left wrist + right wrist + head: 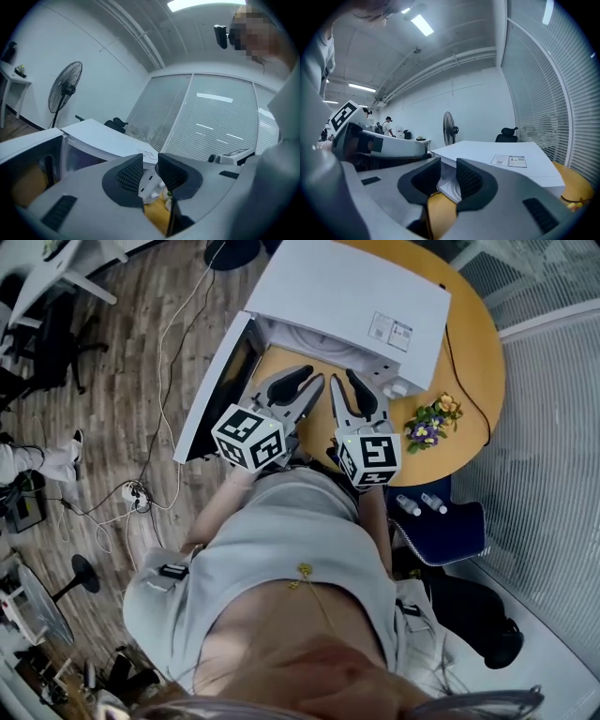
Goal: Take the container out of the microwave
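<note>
Approach step: microwave (347, 296) door (220, 390) open; left gripper (305, 382) & right gripper (349, 390) at its mouth, both part-open, empty. We can't make out the container and judge it's inside. Next: reach in, close on it.

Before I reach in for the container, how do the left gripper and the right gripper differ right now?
The left gripper sits on the side of the open door; the right gripper sits on the side of the flowers. In the head view the left gripper angles in slantwise, while the right gripper points almost straight at the microwave. Both are open by a narrow gap, empty, and in front of the microwave.
</note>
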